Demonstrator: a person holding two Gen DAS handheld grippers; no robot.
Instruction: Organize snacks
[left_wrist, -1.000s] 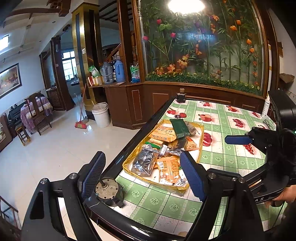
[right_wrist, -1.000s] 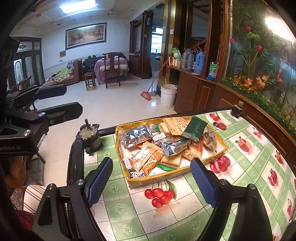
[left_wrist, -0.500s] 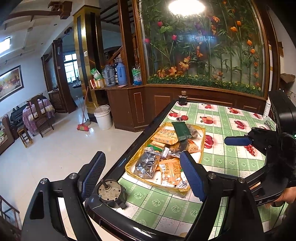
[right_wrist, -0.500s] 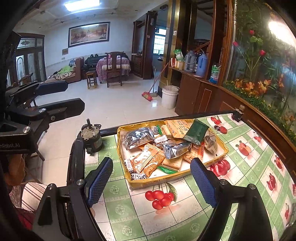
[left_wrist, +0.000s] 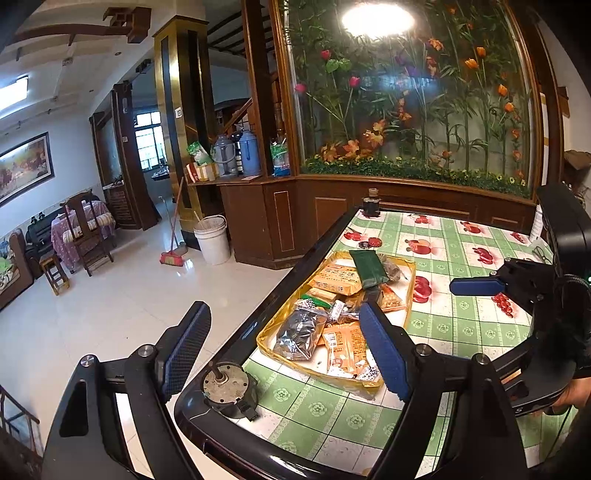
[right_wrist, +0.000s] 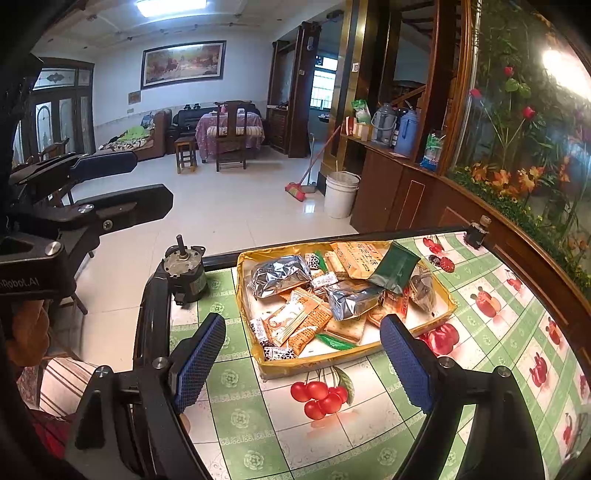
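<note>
1. The table (right_wrist: 369, 435) wore a smooth, glossy printed cloth, with a shiny black rim.
2. The tray (right_wrist: 448, 302) looked like thin, crinkled yellow plastic.
3. The silver packets (right_wrist: 280, 275) were shiny foil; the dark green packet (right_wrist: 395, 266) was matt.
4. The gripper pads (right_wrist: 199, 362) were rough, textured blue rubber.
5. The motor (left_wrist: 225, 382) near the corner was dull, worn metal.
6. The floor (left_wrist: 92, 317) was polished tile.

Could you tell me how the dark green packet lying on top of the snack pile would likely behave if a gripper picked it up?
The dark green packet looks flat and thin, so probably light and somewhat floppy. Its smooth film may slip between the pads. It rests loosely atop other snacks in the yellow tray, so it should lift free.
</note>
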